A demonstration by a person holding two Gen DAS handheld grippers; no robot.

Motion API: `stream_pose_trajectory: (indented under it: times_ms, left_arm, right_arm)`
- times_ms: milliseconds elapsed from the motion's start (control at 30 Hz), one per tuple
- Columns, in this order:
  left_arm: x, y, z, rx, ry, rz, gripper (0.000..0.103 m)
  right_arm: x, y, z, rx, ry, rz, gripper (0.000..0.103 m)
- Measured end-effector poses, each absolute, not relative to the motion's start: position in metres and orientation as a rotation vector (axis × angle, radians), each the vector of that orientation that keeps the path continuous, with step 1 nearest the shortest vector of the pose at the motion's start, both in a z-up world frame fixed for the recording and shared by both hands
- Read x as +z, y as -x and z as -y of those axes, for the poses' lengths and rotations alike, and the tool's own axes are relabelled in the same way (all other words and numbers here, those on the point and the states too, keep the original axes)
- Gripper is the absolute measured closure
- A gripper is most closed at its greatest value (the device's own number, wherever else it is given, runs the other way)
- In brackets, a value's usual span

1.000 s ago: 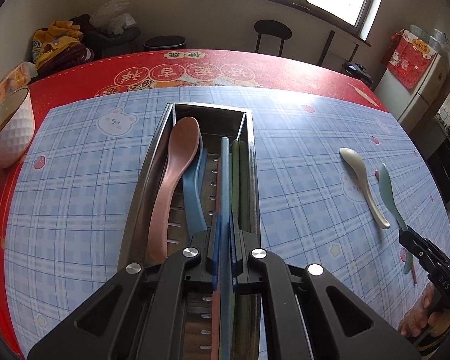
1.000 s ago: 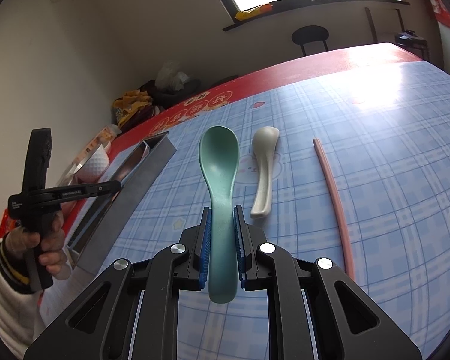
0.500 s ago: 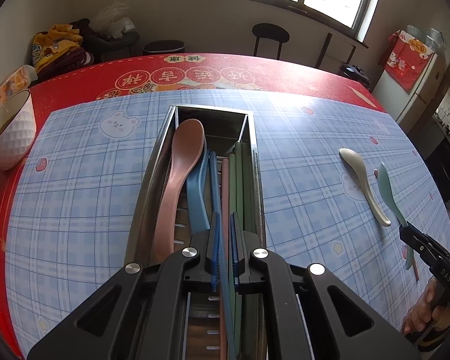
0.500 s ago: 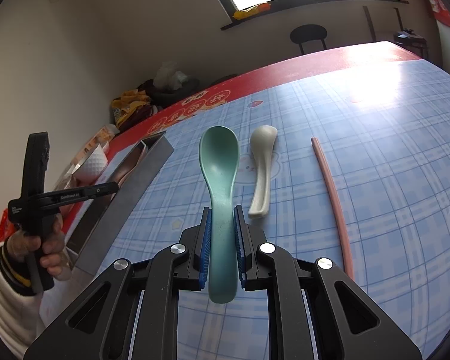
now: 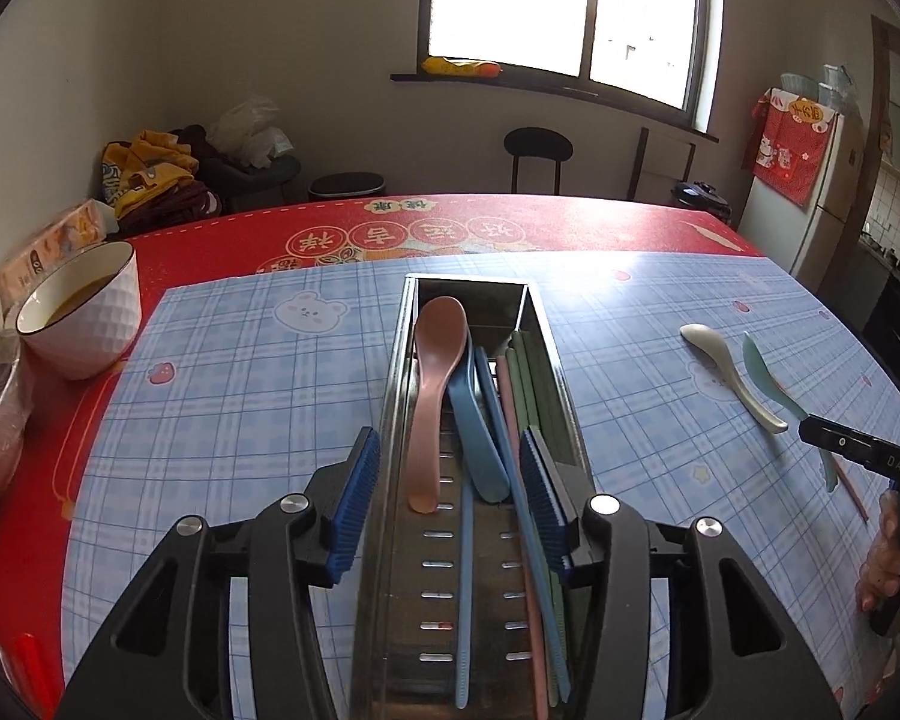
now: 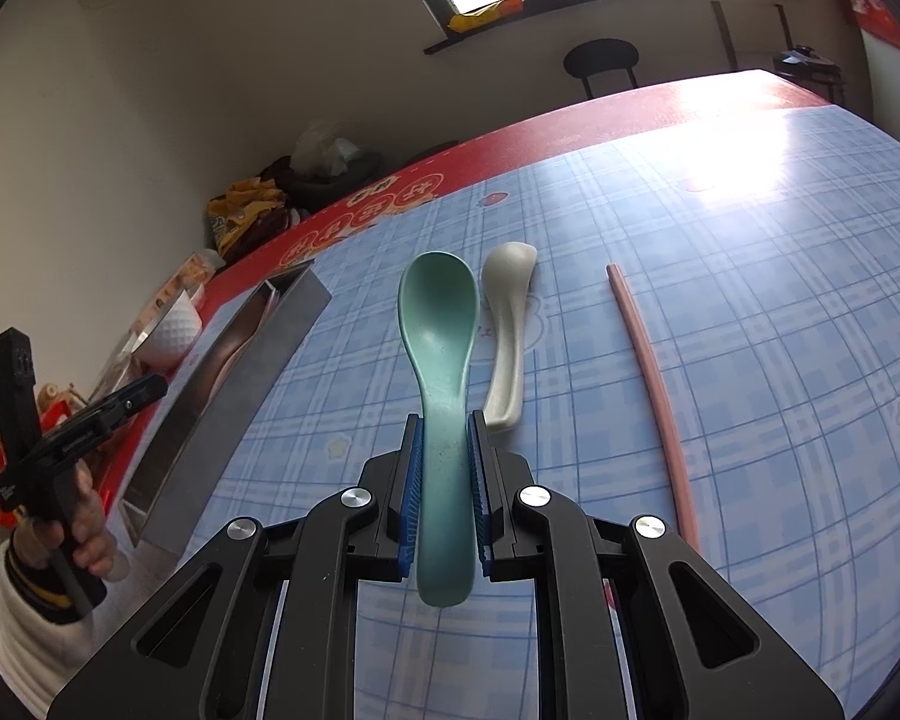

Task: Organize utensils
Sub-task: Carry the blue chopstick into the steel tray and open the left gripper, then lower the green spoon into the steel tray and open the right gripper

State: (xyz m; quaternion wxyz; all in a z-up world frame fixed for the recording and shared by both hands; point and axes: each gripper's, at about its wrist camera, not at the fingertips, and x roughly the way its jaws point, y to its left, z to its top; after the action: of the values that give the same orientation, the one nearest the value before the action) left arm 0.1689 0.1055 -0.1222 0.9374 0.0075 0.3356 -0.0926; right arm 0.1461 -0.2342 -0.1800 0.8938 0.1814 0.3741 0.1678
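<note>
Two grippers in play, one table (image 5: 240, 396), blue plaid mat over red cloth filling the middle of both views. Metal tray (image 5: 395, 420) sits centre frame in the left wrist view, long axis running away from the camera; in the right wrist view it's at left-centre.

Change: left gripper (image 5: 450, 501) jaws have just been opening. A second ago they were pinched on a blue chopstick (image 5: 463, 600) over the tray; now the pads stand apart either side of the tray and press on nothing. Chopstick lies loose in the tray, lower centre. So that piece is delivered, and the left gripper is free.

Tray contents, big to small: pink spoon (image 5: 435, 384) left side, blue spoon (image 5: 477, 426) against it, then a bundle of blue, pink and green chopsticks (image 5: 531, 396) along the right wall. Exact count in the bundle is hard to tell, since they overlap.

Right gripper (image 6: 444, 480) is clamped on the handle of a green spoon (image 6: 441, 324), bowl pointing up-frame, unchanged from a second ago. Probably the next item for the tray.

Left on the mat: white spoon (image 6: 507, 330) just right of the green one, pink chopstick (image 6: 648, 372) further right. White bowl (image 5: 81, 306) at far left isn't part of the job.

My read: over halfway, three pieces still outside the tray.
</note>
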Motion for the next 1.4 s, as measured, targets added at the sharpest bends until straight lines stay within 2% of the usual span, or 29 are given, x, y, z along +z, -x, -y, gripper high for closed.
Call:
stream_pose_trajectory:
  times_ms: [200,267,467,700,967,1400]
  left_arm:
    - [-0.124,-0.158,-0.114,-0.181,-0.026,-0.608,0.032]
    - [-0.124,-0.154,-0.112,-0.193,-0.039,-0.589,0.02]
    - [-0.122,-0.15,-0.116,-0.194,-0.013,-0.588,0.006]
    - [-0.118,-0.151,-0.131,-0.135,0.032,-0.594,0.006]
    - [-0.117,-0.154,-0.148,-0.071,0.073,-0.614,0.006]
    - [-0.119,-0.16,-0.178,-0.028,0.186,-0.639,0.006]
  right_arm:
    - [-0.18,-0.151,0.227,0.318,-0.352,-0.792,0.088]
    - [-0.18,-0.152,0.225,0.301,-0.344,-0.798,0.088]
    - [-0.179,-0.157,0.219,0.241,-0.312,-0.829,0.088]
    - [-0.157,-0.173,0.19,0.274,-0.284,-0.84,0.088]
    - [-0.124,-0.209,0.102,0.425,-0.222,-0.867,0.088]
    - [-0.139,-0.26,0.017,0.43,-0.249,-0.977,0.088]
